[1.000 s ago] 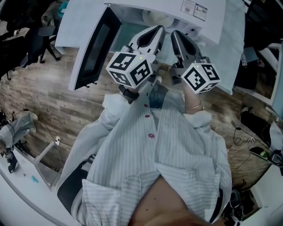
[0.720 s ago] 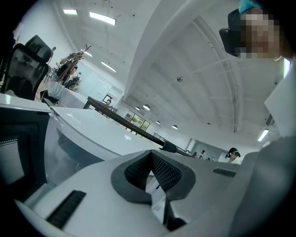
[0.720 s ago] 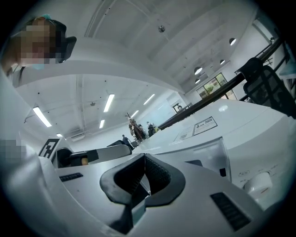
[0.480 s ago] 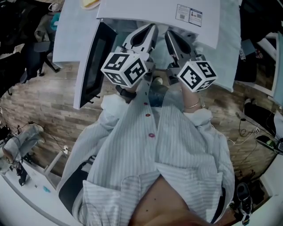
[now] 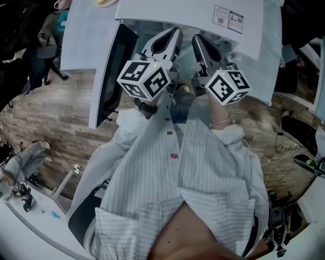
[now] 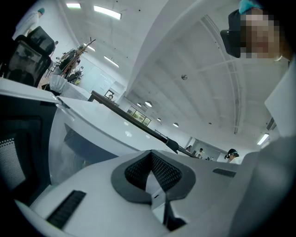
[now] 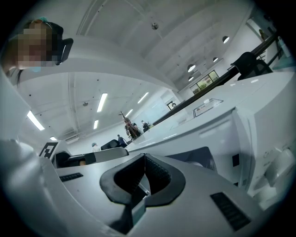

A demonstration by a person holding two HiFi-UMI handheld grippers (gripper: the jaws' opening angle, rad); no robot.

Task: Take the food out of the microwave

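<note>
Wood-plank flooring [image 5: 56, 111] is spreading out below as I am standing at the white microwave [image 5: 177, 10], whose door [image 5: 109, 71] is hanging open on the left. I am holding my left gripper [image 5: 174, 31] and right gripper [image 5: 197, 38] side by side, both pointing at the open cavity, each with its jaws pressed together and nothing between them. Of the food I am seeing nothing sure: the right gripper view is catching only a pale blurred shape [image 7: 200, 163] inside the cavity.
</note>
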